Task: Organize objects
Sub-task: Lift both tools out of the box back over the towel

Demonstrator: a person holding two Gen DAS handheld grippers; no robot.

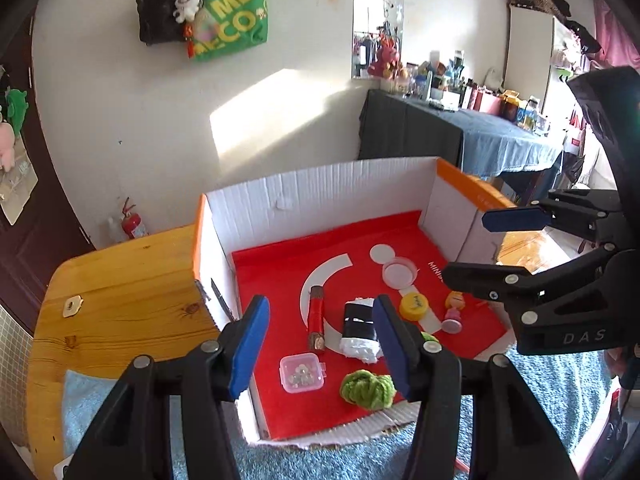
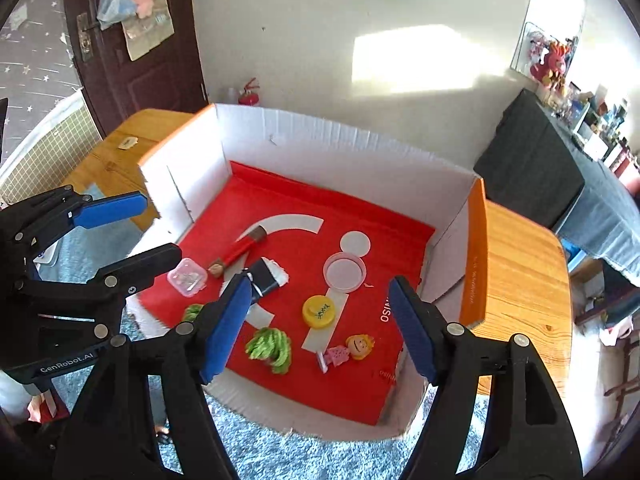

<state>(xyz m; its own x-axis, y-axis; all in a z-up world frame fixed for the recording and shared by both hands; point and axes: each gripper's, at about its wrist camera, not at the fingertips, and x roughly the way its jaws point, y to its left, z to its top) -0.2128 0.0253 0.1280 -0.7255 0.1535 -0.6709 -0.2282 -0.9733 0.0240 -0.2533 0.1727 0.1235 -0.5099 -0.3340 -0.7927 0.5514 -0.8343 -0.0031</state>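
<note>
Both grippers (image 1: 320, 344) (image 2: 324, 328) gape, empty; green yarn (image 1: 366, 388) partly hidden — box (image 1: 320, 184) contents tiny.

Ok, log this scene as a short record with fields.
container: open cardboard box, red liner
contents: clear pink case, red stick, black-wrapped roll, round clear lid, yellow cap, green yarn scrunchie, small figurine
left tool: open, empty
right tool: open, empty
support: wooden table
</note>
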